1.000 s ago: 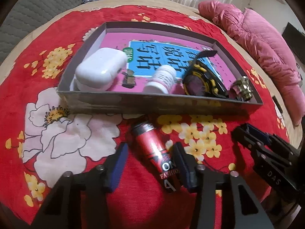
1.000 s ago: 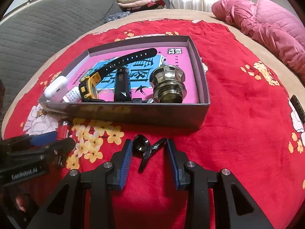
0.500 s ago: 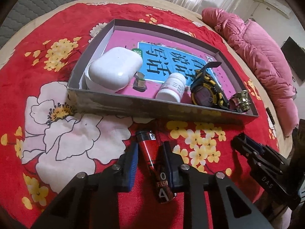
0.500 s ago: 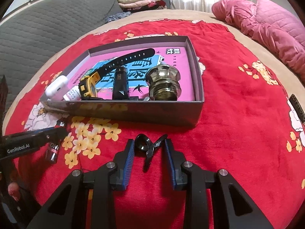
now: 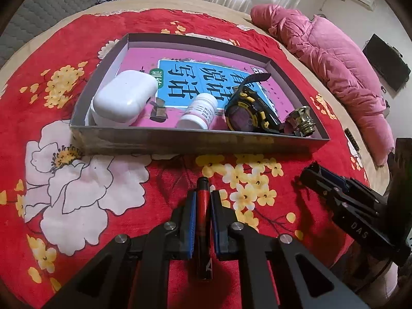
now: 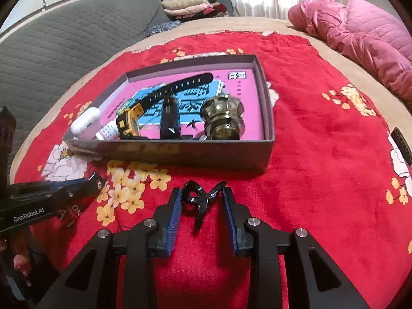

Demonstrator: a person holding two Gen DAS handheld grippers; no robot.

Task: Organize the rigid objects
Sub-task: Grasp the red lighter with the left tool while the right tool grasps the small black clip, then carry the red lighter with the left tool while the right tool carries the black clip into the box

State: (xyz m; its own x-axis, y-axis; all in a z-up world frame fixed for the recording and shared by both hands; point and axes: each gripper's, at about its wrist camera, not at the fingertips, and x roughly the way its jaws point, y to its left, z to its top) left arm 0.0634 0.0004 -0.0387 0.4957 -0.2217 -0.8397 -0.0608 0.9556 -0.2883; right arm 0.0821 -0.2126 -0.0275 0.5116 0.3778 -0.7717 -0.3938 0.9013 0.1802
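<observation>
My left gripper [image 5: 203, 195] is shut on a red and black lighter [image 5: 203, 206], which lies edge-on between the blue pads on the red floral cloth. In the right wrist view that gripper [image 6: 95, 180] comes in from the left, with the lighter [image 6: 74, 209] under it. My right gripper [image 6: 202, 191] has its pads against small black scissors [image 6: 197, 198] on the cloth, just in front of the box. A grey box [image 5: 180, 141] holds a white earbud case [image 5: 123, 97], a white bottle [image 5: 198, 112], a yellow and black watch [image 5: 247, 114] and a brass fitting [image 5: 302, 122].
A red floral cloth [image 6: 322, 154] covers the round table. A pink quilted coat [image 5: 334, 59] lies at the back right and a grey sofa [image 6: 64, 46] stands behind on the left. A dark flat object [image 6: 403, 141] sits at the cloth's right edge.
The left jaws came together on the lighter, which turned from flat onto its edge. The right jaws narrowed onto the scissors. Neither hand shifted much.
</observation>
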